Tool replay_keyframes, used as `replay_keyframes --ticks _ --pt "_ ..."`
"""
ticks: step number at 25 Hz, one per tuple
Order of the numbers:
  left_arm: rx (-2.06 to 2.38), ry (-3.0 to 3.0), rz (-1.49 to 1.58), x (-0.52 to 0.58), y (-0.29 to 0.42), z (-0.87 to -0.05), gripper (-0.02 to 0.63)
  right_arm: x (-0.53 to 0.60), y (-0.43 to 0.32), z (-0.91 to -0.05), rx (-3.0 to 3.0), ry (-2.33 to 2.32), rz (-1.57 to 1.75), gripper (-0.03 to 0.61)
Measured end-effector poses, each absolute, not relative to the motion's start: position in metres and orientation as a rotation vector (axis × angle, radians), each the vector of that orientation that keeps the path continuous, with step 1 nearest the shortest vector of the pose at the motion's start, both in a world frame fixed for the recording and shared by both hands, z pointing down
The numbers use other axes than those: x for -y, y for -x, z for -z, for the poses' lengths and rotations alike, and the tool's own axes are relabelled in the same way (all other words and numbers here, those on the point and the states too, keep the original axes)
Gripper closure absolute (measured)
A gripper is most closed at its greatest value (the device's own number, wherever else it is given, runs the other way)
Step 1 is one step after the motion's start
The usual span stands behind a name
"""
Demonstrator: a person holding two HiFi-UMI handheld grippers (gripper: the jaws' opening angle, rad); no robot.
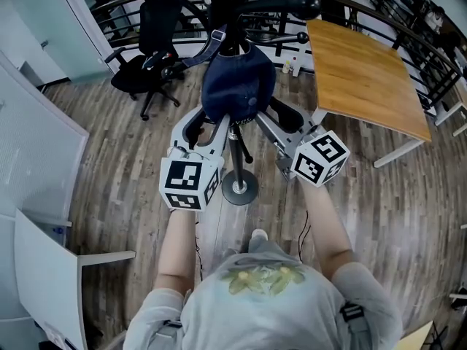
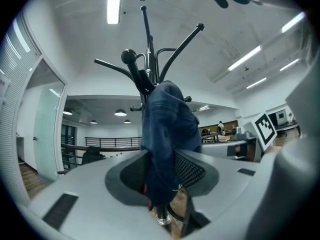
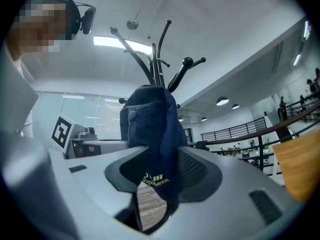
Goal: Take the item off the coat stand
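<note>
Navy-blue baseball cap (image 1: 237, 86) hung on the black coat stand (image 1: 235, 159) at the upper centre of the head view, draped against the pole below the hooks. The left tool (image 1: 210, 125) reached up from the lower left, and in its own view the cap's fabric (image 2: 167, 134) filled the gap between both pads, pinched. The right tool (image 1: 276, 117) came from the lower right, jaws spread, the cap (image 3: 150, 129) hanging loosely between them with floor visible beside it.
</note>
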State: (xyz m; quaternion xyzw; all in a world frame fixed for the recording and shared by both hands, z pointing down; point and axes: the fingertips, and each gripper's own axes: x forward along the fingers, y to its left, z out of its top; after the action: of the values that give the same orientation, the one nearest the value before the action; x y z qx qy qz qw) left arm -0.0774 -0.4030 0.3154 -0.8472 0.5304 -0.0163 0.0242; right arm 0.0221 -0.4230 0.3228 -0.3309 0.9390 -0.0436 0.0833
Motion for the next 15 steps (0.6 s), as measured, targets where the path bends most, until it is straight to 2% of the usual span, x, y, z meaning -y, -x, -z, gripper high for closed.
replay_keyframes --ticks 1,3,4,15 --pt "-1.669 2.607 0.051 0.404 0.080 -0.316 0.459 0.423 -0.020 -0.323 -2.813 0.987 0.114 0.428" --pt "-1.710 2.589 0.035 0.404 0.085 -0.316 0.527 0.422 -0.020 -0.323 -2.830 1.017 0.046 0.513" --pt "-1.718 2.587 0.027 0.403 0.086 -0.315 0.538 0.420 -0.020 -0.322 -2.836 1.031 0.007 0.527" --pt "-1.706 2.521 -0.028 0.389 0.082 -0.301 0.552 0.400 -0.024 -0.305 -2.795 1.082 -0.190 0.551"
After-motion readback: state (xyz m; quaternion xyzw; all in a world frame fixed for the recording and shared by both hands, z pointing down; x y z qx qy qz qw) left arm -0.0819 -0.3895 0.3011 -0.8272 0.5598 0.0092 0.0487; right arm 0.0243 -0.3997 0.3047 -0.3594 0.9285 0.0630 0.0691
